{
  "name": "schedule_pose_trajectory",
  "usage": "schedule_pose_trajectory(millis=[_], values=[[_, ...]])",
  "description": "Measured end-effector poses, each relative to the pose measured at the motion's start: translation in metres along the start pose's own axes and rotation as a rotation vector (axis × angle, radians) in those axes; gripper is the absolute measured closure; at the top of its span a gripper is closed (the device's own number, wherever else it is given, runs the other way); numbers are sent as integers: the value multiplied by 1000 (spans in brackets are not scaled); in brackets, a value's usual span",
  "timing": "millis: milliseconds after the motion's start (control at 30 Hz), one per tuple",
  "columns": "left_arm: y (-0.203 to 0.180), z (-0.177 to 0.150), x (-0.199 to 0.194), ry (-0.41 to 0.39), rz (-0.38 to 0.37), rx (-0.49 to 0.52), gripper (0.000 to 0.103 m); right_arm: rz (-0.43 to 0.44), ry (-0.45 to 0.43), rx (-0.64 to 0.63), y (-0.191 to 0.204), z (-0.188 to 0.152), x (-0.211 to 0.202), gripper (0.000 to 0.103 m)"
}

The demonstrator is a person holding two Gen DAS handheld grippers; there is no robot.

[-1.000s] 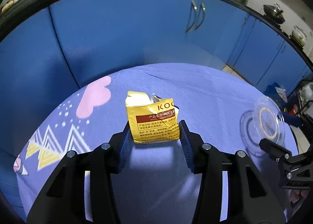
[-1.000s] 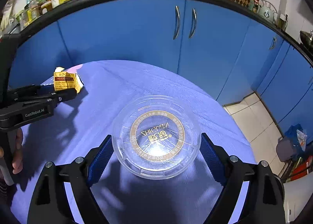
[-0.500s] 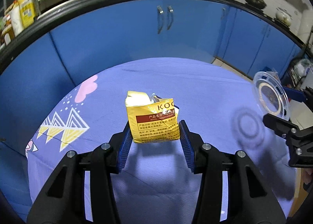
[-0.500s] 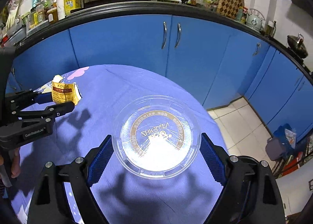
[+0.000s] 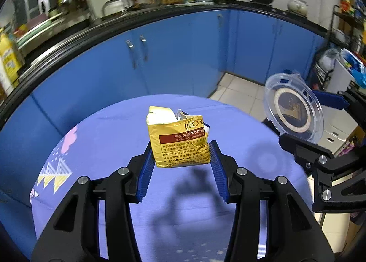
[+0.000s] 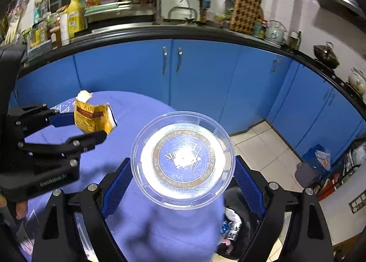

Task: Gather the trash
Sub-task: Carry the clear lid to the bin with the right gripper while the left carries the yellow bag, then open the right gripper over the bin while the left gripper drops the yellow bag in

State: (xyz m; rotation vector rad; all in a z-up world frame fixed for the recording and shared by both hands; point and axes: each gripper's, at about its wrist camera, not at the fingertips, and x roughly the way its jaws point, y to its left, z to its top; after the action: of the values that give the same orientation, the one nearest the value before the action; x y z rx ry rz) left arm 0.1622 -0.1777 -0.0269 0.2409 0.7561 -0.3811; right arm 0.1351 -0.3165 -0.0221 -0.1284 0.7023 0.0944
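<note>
Above the purple-clothed counter [image 5: 109, 129], the left gripper [image 5: 180, 166] had its jaws clamped on a torn yellow packet [image 5: 179, 140], lifted clear of the cloth for carrying. Beside it, the right gripper [image 6: 183, 177] had its jaws spread wide and pressed on the rim of a clear plastic lid [image 6: 183, 159], likewise raised. Below the lid, past the counter's edge, sat a dark bin [image 6: 233, 220] with some wrappers already inside, probably where both pieces were headed.
</note>
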Motion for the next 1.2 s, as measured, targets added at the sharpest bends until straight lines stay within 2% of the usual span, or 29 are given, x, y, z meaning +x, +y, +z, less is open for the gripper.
schedule_pose_trajectory(millis=[233,567,1200], values=[[-47,14,4,2,-27,62,55,-31,-24,58,-39,-12,-19,18],[-91,29,7,1,-56,109,55,-56,-51,108,-76,-23,-34,18],[-124,50,24,8,-76,132,55,-77,-90,166,-116,-27,-36,18]])
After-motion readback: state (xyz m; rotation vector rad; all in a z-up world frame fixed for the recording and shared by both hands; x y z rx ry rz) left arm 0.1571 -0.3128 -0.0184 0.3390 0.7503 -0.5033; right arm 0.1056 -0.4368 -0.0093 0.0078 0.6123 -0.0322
